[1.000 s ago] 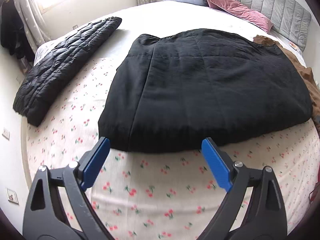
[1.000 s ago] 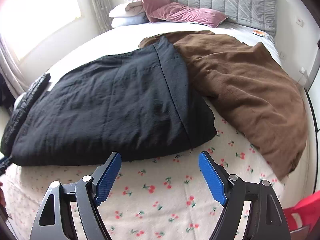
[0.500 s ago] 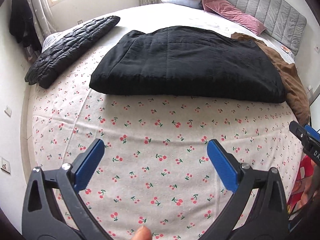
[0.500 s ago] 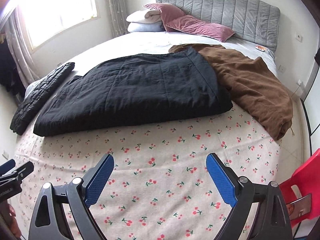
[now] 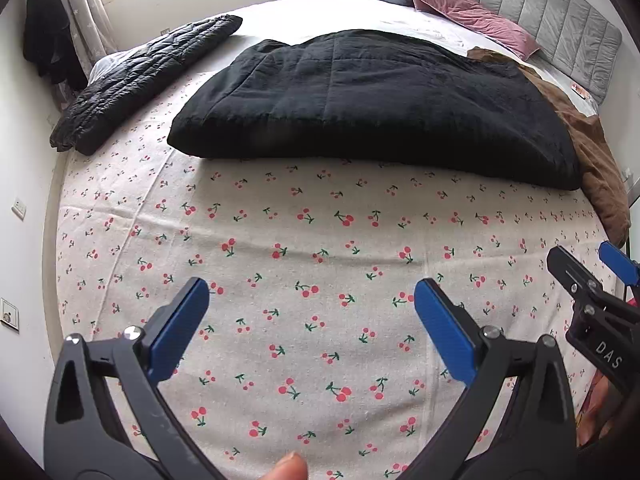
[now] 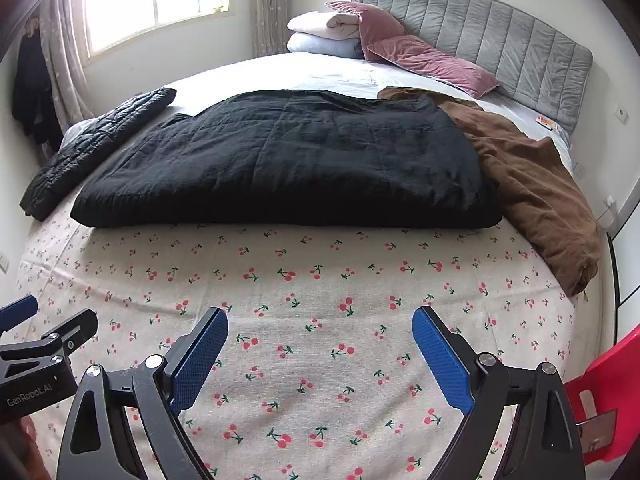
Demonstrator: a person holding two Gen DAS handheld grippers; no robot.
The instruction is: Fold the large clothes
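Note:
A folded black padded garment [image 5: 372, 108] lies flat across the middle of the bed; it also shows in the right wrist view [image 6: 296, 164]. My left gripper [image 5: 310, 292] is open and empty, held well back from it over the cherry-print sheet [image 5: 312, 248]. My right gripper [image 6: 320, 320] is open and empty too, also back over the sheet [image 6: 320, 272]. Each gripper shows at the edge of the other's view: the right one [image 5: 592, 280] and the left one [image 6: 44, 328].
A black quilted jacket [image 5: 140, 80] lies along the bed's left edge. A brown garment [image 6: 532, 184] lies to the right, partly under the black one. Pillows [image 6: 400, 48] and a grey headboard [image 6: 500, 48] stand at the far end. A red chair [image 6: 608, 392] stands at lower right.
Both grippers have pulled back from the black garment's near edge toward the foot of the bed. The garment stays folded and has not moved.

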